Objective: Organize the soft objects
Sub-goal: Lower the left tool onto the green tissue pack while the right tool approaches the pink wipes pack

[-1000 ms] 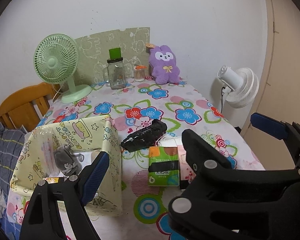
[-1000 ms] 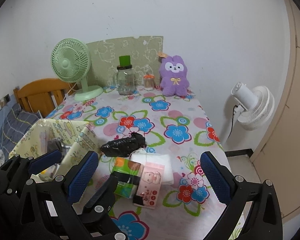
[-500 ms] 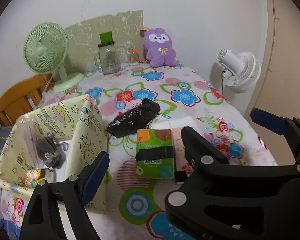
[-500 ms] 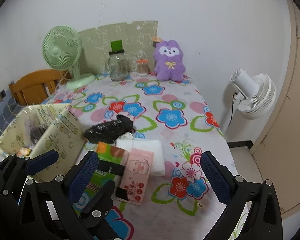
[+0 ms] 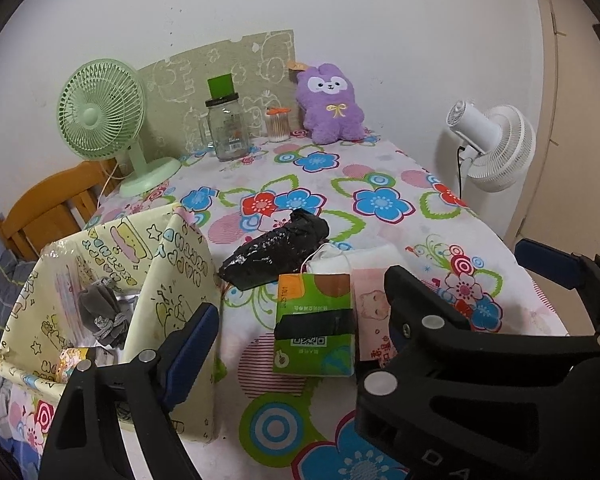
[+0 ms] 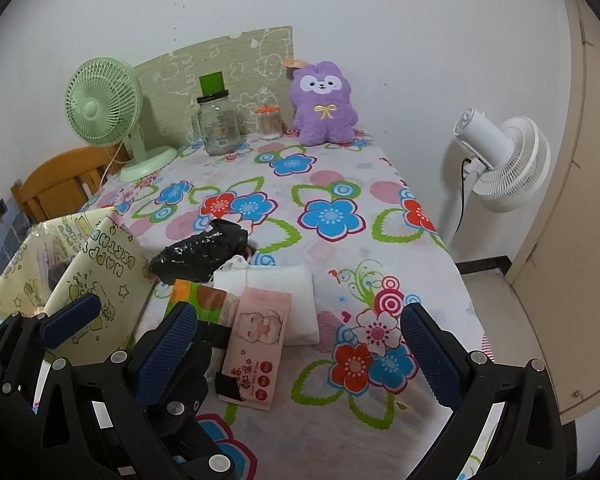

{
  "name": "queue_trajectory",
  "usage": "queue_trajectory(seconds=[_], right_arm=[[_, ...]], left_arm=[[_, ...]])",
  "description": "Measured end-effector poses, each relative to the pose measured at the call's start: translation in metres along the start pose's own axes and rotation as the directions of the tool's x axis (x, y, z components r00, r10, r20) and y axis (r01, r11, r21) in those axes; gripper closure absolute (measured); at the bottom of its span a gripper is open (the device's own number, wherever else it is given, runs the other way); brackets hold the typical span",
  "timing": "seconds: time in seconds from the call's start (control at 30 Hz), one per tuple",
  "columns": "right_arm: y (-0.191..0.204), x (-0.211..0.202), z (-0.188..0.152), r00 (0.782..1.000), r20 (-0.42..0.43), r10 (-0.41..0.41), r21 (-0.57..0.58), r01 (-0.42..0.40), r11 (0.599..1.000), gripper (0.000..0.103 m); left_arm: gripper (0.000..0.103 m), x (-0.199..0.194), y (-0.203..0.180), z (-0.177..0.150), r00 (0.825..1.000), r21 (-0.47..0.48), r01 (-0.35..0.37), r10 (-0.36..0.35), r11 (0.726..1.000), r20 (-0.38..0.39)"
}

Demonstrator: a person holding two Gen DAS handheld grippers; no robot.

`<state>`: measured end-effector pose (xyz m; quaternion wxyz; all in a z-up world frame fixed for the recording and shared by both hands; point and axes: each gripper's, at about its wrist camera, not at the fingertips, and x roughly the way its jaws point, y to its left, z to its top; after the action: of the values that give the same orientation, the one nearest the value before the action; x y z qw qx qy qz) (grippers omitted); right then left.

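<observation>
White walls close in a small table (image 6: pixel 332 176) spread with a bright flower-print cloth. Over its near edge the right gripper (image 6: pixel 300 344) hangs with jaws spread wide and nothing between the pads; the left gripper (image 5: pixel 360 284) beside it also stands wide open and empty.

Directly ahead of the right gripper lies a pink tissue pack (image 6: pixel 258 344), flat on the cloth and overlapping a folded white cloth (image 6: pixel 284 292). Just left of it sits a green tissue pack (image 5: pixel 316 328) with a black band across it, and behind both a crumpled black plastic bag (image 5: pixel 276 250). At the left edge stands a yellow cartoon-print box (image 5: pixel 180 280), open at the top, with a grey pouch (image 5: pixel 100 312) already inside.

The tissue packs are judged light, squashy and slick in their film wrap; a pinch across the short width near the middle should hold best, since a corner grip would likely let a pack fold or slide. The bag is limp and slippery, so a bunched ridge suits it. The purple plush (image 6: pixel 324 106) at the far wall would compress readily around its body.
</observation>
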<state>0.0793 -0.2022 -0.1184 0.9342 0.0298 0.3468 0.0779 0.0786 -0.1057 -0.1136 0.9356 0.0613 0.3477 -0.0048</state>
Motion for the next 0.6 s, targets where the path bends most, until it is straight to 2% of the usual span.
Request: queue_trajectory(seconds=[0.17,0.23,0.3,0.43,0.6], right_arm=[[-0.003,0.001,0.001,1.0,0.002,-0.006,-0.003,0.006,1.0,0.0],[-0.005,0.004,0.0,1.0,-0.007,-0.007,-0.001,0.007,1.0,0.0],[-0.006,0.006,0.0,1.0,-0.012,-0.011,-0.004,0.011,1.0,0.0],[-0.007,0.011,-0.003,0.999,-0.029,-0.015,-0.007,0.015,1.0,0.0],[-0.005,0.02,-0.006,0.999,-0.047,-0.005,-0.008,0.005,1.0,0.0]], left_arm=[[0.018,0.004,-0.006,0.001,1.0,0.014,0.015,-0.015,1.0,-0.006],[0.025,0.008,-0.007,0.001,0.999,0.01,0.03,-0.03,0.999,-0.017],[0.027,0.015,-0.006,0.0,0.998,-0.01,0.049,-0.049,0.999,-0.039],[0.03,0.026,-0.002,-0.003,0.997,-0.029,0.027,-0.029,0.999,-0.066],[0.031,0.033,0.002,-0.007,0.995,-0.045,0.037,-0.041,0.998,-0.09]])
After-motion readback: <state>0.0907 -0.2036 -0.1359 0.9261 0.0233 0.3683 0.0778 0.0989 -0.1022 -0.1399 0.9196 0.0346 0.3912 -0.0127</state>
